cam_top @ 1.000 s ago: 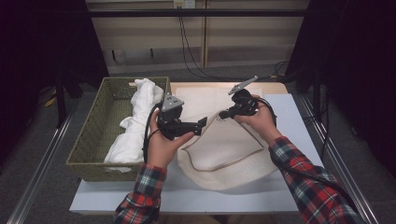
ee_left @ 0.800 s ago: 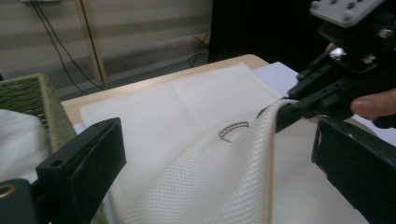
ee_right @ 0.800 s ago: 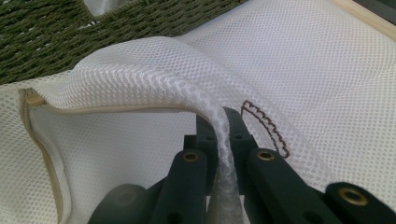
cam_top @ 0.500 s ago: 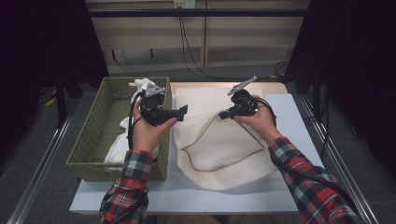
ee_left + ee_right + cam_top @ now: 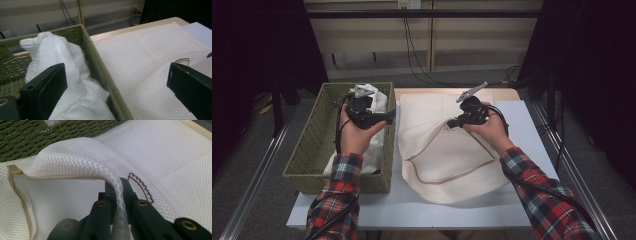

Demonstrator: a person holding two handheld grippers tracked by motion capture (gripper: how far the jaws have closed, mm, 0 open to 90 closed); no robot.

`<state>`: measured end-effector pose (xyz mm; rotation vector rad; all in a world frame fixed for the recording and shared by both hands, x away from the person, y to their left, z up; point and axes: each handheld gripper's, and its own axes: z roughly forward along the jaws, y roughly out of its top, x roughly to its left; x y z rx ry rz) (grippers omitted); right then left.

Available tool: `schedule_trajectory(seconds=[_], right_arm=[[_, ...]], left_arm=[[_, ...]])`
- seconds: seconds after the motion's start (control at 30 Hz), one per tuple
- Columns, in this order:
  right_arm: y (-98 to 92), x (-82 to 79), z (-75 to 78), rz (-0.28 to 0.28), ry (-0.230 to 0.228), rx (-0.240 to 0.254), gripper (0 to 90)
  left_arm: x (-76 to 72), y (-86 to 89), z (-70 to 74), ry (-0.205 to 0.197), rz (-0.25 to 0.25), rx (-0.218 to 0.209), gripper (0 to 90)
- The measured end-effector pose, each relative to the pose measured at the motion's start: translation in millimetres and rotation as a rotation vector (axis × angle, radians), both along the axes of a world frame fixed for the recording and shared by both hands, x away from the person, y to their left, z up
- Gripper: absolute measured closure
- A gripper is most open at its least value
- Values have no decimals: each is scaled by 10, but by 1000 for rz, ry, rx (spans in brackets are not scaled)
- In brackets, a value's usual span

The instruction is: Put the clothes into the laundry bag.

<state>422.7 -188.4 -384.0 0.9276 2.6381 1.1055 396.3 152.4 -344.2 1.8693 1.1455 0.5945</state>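
The right gripper [image 5: 451, 122] pinches the mesh bag [image 5: 447, 150] mouth up, just beside the basket [image 5: 309, 150]. The left gripper [image 5: 387, 117], jaws wide and empty, hovers over the white cloth [image 5: 65, 75] (inside the basket); it should drop squarely onto a thick fold.

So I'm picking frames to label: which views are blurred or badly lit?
High view: dim, dark at both sides, but sharp enough. Left gripper view: soft all over, the white cloth in the basket smeared. Right gripper view: mesh bag crisp, the right gripper near the lens out of focus.
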Motion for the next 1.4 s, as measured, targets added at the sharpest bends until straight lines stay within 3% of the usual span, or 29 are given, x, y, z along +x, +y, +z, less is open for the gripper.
schedule_trajectory(seconds=[0.07,0.13,0.23,0.33,0.4,0.7,0.93,1.13,1.27,1.4], right_arm=[[-5,2,-2,-3,3,1,884],[0,0,-8,-4,7,-1,883],[3,2,-20,-3,7,3,883],[-1,6,-29,-3,8,-6,884],[0,5,-38,-2,10,-1,883],[-1,10,-48,-6,6,-10,884],[-9,18,-61,1,12,-11,883],[-22,25,-72,-3,14,-15,883],[-22,27,-86,-10,18,-17,883],[-14,27,-84,-13,17,-24,883]], left_arm=[[19,64,-16,8,16,2,27],[41,150,-54,16,41,38,22],[59,187,-96,20,63,54,22],[96,246,-174,45,81,82,21],[128,302,-259,77,92,125,21],[193,361,-454,142,114,135,21],[258,364,-594,204,105,184,21],[317,413,-732,270,107,174,10],[330,392,-750,275,96,197,7],[345,374,-803,310,90,227,0]])
